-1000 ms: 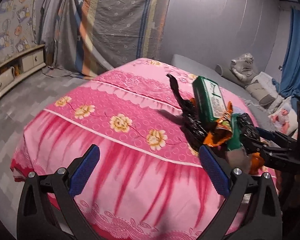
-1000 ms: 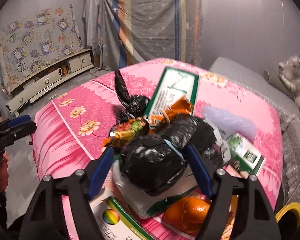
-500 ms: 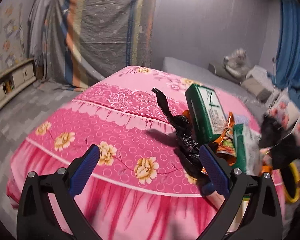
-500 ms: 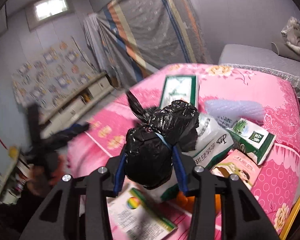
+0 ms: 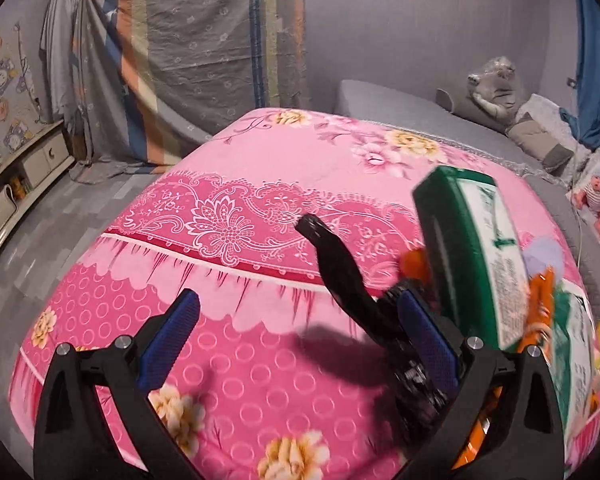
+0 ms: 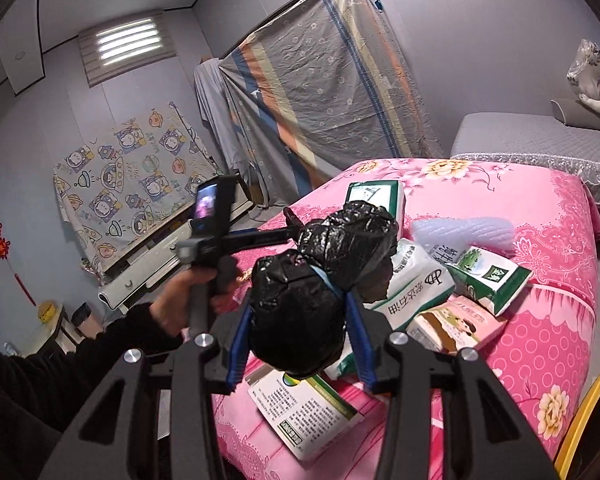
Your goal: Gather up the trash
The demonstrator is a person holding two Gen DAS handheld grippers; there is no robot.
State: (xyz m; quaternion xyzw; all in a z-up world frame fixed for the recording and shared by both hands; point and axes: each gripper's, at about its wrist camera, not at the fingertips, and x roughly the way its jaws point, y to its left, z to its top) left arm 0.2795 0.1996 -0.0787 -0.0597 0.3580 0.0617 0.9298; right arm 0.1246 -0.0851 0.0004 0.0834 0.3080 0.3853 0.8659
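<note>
Black crumpled plastic, a knotted trash bag (image 6: pixel 300 312), sits clenched between the blue-padded fingers (image 6: pixel 358 336) of the right gripper (image 6: pixel 300 340), lifted above the near edge of the bed. A second bulge of the same black plastic rises just beyond the held mass, toward the far right. Below and to the right of the bag, packaging lies heaped on the pink floral bedspread (image 6: pixel 548 216): a white pouch with printed characters (image 6: pixel 412 292), a green-and-white carton (image 6: pixel 488 280), a pale pink packet (image 6: pixel 456 328), and a flat printed box (image 6: pixel 308 416) at the near edge. A green-bordered box (image 6: pixel 376 196) lies farther back, beside a translucent bubble-wrap piece (image 6: pixel 464 232).

The left gripper (image 5: pixel 296 344) hovers over the bedspread (image 5: pixel 228 216) with its fingers (image 5: pixel 168 336) spread wide and released, grasping nothing. A second black bag (image 5: pixel 352 288) stretches up between them, close to the right finger, its tail pointing far-left. A green box (image 5: pixel 472 256) stands tilted on the right, with orange wrappers (image 5: pixel 540 292) beside it.

In the right wrist view, the left hand (image 6: pixel 184 300) grips the handle of the left gripper at the left of the bed.
</note>
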